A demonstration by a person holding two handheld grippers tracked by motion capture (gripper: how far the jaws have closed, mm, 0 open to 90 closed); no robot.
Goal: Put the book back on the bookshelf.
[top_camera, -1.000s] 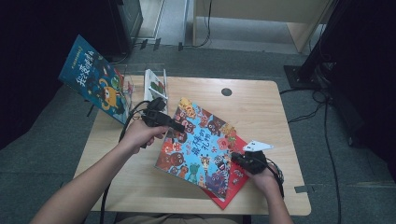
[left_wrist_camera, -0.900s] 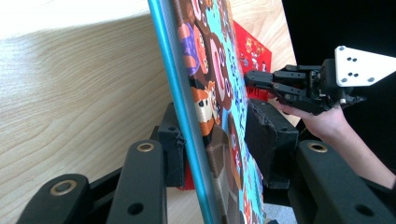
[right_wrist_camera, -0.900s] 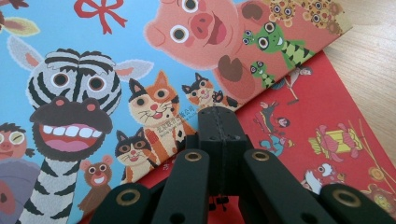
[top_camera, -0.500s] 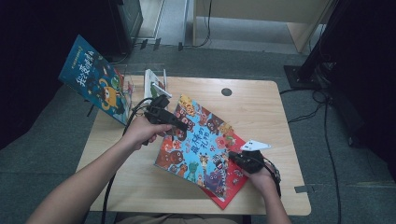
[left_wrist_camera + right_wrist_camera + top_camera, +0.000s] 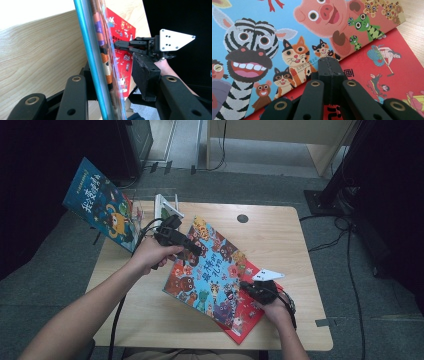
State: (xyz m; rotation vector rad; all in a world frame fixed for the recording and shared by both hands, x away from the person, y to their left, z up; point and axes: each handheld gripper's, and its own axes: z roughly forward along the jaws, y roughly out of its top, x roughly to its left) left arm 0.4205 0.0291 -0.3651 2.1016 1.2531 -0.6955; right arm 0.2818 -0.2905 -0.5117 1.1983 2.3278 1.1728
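Lifting the animal book off the red book is the step I judge to be in hand. My left gripper has the animal book's far left edge between its jaws; in the left gripper view the cover runs edge-on up between them, and the right-hand pad looks to stand a little off the cover, so I cannot tell whether they truly press or only cradle it. In the high view that edge looks raised off the worktop, while the near right part lies across the red book. My right gripper has its jaws together, tips down where the animal book's edge meets the red cover, near the right side of the worktop. I read that as pinning the red book so it does not ride up with the other.

A third book, the blue one, stands tilted beyond the far left corner, beside a white rack.

Next, as I judge it, the left hand must be sure of its grip, then raise and swing the animal book leftward toward the rack, keeping it from sagging. The right tips should hold pressure until the covers part, then lift clear. Slipping from a loose grip is the main risk.
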